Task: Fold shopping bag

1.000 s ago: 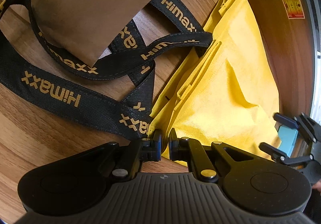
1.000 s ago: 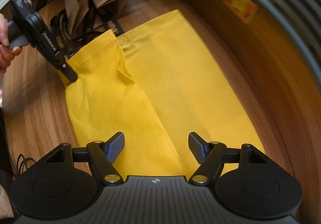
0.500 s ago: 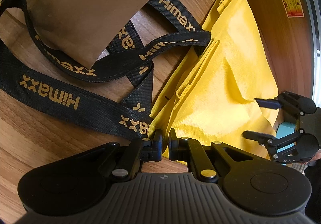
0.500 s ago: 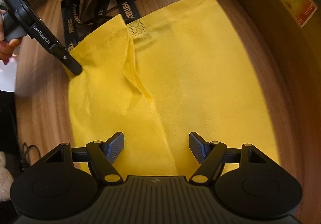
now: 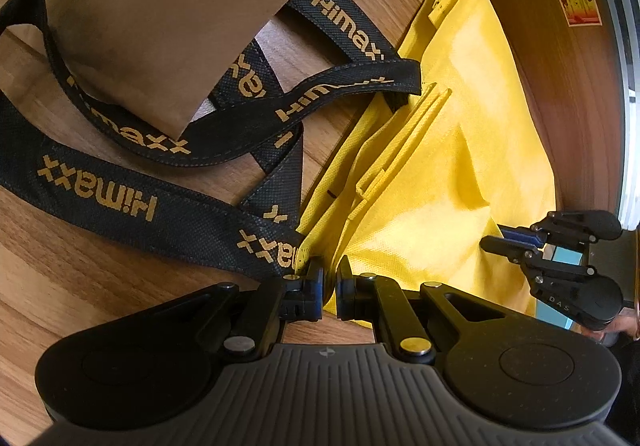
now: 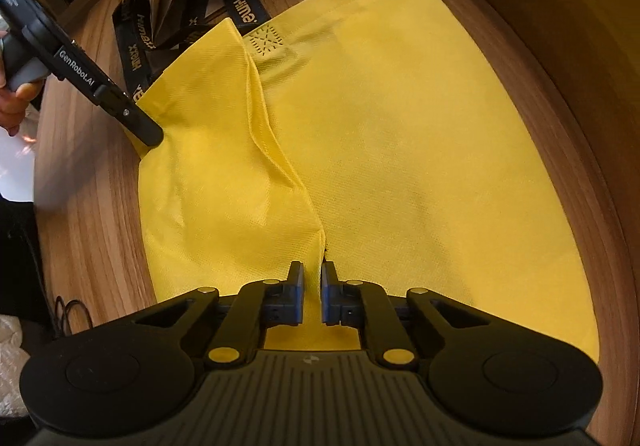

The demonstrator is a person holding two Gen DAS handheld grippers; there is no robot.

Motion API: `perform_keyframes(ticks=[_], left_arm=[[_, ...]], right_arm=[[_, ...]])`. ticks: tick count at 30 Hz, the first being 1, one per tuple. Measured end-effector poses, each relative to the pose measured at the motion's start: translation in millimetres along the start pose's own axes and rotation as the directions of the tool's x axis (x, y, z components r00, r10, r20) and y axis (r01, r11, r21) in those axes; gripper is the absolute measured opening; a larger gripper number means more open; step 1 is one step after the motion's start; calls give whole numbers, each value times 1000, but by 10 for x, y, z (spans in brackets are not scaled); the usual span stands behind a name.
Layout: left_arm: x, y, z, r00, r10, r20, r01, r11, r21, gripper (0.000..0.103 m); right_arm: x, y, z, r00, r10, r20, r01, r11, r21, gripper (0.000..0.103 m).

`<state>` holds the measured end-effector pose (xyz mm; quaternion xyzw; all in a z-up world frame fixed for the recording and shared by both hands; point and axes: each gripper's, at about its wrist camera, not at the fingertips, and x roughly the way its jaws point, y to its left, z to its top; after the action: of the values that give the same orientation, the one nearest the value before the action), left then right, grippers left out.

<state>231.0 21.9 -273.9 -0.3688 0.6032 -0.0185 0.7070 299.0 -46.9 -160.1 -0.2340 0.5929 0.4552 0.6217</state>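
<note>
A yellow non-woven shopping bag [image 6: 400, 146] lies flat on the wooden table [image 6: 88, 206], with one side folded over along a raised crease. Its black "Himax" handles [image 5: 120, 198] trail off the top end. My left gripper [image 5: 330, 266] is shut on the bag's top corner beside a handle; the right wrist view shows the left gripper [image 6: 154, 136] at that corner. At the bottom edge my right gripper [image 6: 313, 270] is closing its jaws, with the raised crease pinched between the pads. From the left wrist the right gripper [image 5: 494, 239] appears at the bag's far end.
A brown paper bag [image 5: 160, 6] lies over the handles at the bag's top end. A raised wooden edge with a red sticker [image 5: 574, 4] runs along the bag's far side. A hand [image 6: 12, 106] holds the left gripper; a thin cable [image 6: 68, 310] lies past the table edge.
My right gripper has come down onto the bag's bottom edge and its jaws have gone from wide apart to closed on the crease. The left gripper keeps its hold on the corner.
</note>
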Motion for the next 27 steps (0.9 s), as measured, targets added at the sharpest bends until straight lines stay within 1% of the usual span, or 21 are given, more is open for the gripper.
perform_keyframes(ticks=[3, 5, 6, 7, 8, 9, 10, 12, 16, 20, 22, 24, 26, 27], left_arm=[[49, 21, 53, 1000, -20, -10, 19, 1000, -18, 9], [104, 103, 64, 999, -49, -23, 48, 998, -45, 11], [123, 123, 69, 998, -62, -28, 60, 997, -52, 17], [126, 106, 72, 997, -68, -30, 66, 997, -48, 25], [115, 75, 67, 997, -74, -22, 73, 996, -43, 30], [90, 14, 58, 997, -81, -5, 80, 996, -29, 39], [49, 1, 50, 997, -79, 1, 79, 997, -12, 44], [-74, -33, 18, 997, -75, 26, 74, 997, 33, 49], [-233, -167, -66, 995, -64, 74, 57, 994, 89, 49], [-449, -148, -168, 990, -58, 130, 42, 991, 125, 49], [-621, -83, -205, 986, -48, 157, 26, 989, 144, 48], [-865, 65, -214, 982, -28, 189, -7, 983, 183, 48], [-906, 30, -296, 975, -5, 224, -48, 971, 235, 48], [-938, -4, -338, 968, 7, 250, -78, 959, 273, 48]], right_arm=[[-7, 109, -13, 997, -70, 18, 69, 997, 17, 7], [-7, 257, -21, 989, -139, 43, 140, 990, -34, 7], [-4, 302, -21, 986, -159, 49, 162, 986, -46, 6], [6, 346, -22, 983, -177, 52, 180, 982, -56, 7], [16, 378, -24, 980, -191, 56, 195, 979, -67, 6], [21, 390, -29, 978, -198, 59, 202, 976, -76, 7], [31, 412, -37, 976, -207, 66, 212, 973, -92, 7], [47, 425, -55, 971, -226, 73, 234, 965, -121, 7], [80, 371, -65, 971, -233, 63, 238, 965, -111, 7], [49, 277, -71, 971, -231, 63, 236, 967, -94, 8], [56, 244, -81, 971, -232, 65, 237, 968, -85, 8], [50, 219, -75, 970, -235, 68, 240, 967, -79, 8], [50, 188, -65, 967, -246, 73, 251, 966, -69, 8], [51, 173, -60, 965, -249, 76, 254, 965, -64, 8]])
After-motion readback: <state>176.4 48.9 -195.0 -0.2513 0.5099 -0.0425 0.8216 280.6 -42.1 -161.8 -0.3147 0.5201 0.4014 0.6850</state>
